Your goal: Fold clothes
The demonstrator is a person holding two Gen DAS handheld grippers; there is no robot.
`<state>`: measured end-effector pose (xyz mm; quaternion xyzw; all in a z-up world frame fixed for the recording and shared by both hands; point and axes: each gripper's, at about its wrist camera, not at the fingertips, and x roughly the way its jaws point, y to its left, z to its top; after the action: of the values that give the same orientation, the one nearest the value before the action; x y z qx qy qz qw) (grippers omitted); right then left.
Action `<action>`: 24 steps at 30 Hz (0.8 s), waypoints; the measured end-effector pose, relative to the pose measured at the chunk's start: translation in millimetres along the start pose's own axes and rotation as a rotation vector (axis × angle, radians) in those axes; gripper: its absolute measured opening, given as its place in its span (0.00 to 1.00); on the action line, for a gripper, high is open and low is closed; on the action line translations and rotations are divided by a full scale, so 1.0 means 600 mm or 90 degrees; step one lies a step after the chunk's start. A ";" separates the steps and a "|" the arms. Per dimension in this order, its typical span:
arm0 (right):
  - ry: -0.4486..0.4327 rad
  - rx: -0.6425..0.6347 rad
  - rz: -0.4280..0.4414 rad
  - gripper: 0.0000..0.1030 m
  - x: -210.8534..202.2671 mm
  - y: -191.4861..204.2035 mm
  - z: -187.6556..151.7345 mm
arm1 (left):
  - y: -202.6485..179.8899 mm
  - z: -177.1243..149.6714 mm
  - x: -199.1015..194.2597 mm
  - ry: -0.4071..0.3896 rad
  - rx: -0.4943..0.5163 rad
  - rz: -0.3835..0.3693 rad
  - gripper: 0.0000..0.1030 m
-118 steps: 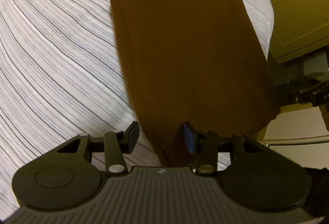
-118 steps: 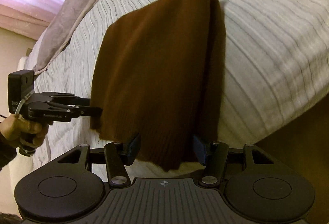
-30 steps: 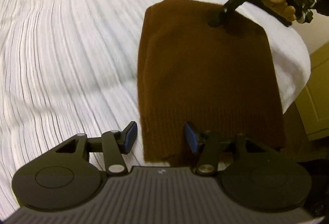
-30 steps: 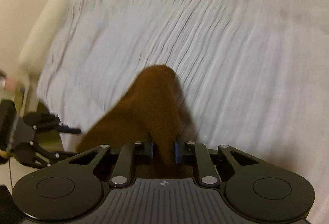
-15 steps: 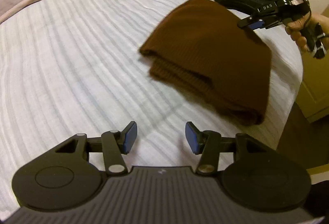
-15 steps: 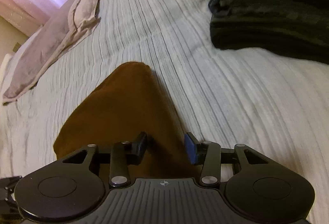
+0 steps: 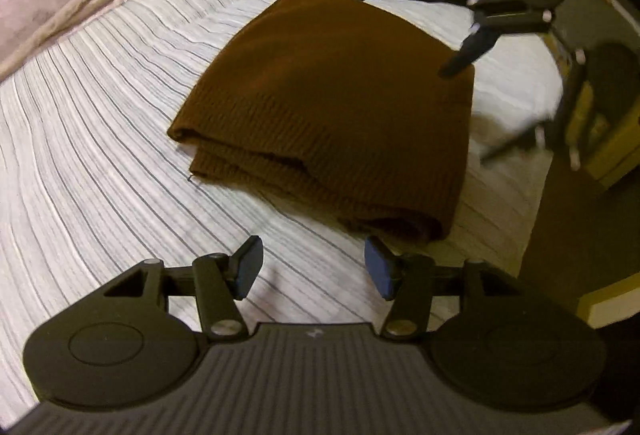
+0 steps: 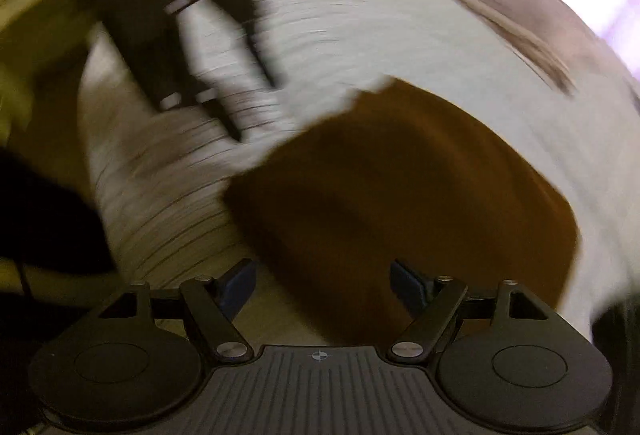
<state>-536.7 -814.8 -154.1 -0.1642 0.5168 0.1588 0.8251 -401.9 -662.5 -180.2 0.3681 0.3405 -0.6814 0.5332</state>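
No legible text, label, brand or number in either wrist view; small emblem on left gripper (image 7: 312,271) housing too tiny to read; round crosshair mark on right gripper (image 8: 322,285) housing carries no lettering; right wrist view heavily blurred.

Left hand-held gripper (image 7: 312,267) and right hand-held gripper (image 8: 322,285) — both tilted downward, jaws opening, empty.

Dim warm indoor light, pale window glare at corners, fisheye bending, right wrist view heavily motion-blurred
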 end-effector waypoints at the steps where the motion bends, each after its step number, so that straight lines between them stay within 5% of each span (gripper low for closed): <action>1: 0.007 -0.032 0.005 0.51 0.013 0.009 0.003 | -0.006 -0.004 -0.003 0.000 0.012 0.009 0.51; 2: 0.020 -0.050 0.008 0.24 0.026 0.011 0.010 | -0.011 -0.009 -0.006 -0.001 0.026 0.018 0.52; 5: 0.002 0.051 0.037 0.13 0.021 -0.026 0.025 | -0.029 -0.023 -0.015 -0.002 0.065 0.046 0.56; 10: -0.038 0.182 0.003 0.13 -0.014 -0.077 0.041 | -0.046 -0.041 -0.036 -0.015 0.063 0.056 0.57; 19: 0.041 0.013 -0.090 0.14 0.067 0.048 0.037 | -0.067 -0.065 -0.053 -0.056 0.148 0.015 0.61; 21: 0.045 0.028 -0.118 0.36 0.076 0.060 0.037 | -0.070 -0.066 -0.056 -0.064 0.172 0.006 0.61; 22: 0.042 0.039 -0.131 0.58 0.072 0.063 0.040 | -0.073 -0.066 -0.058 -0.067 0.189 0.006 0.62; 24: 0.036 0.057 -0.146 0.64 0.060 0.071 0.046 | -0.081 -0.065 -0.063 -0.073 0.227 0.010 0.62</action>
<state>-518.0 -761.3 -179.6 -0.1892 0.5243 0.0356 0.8295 -438.3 -601.2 -163.5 0.4202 0.1804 -0.7466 0.4832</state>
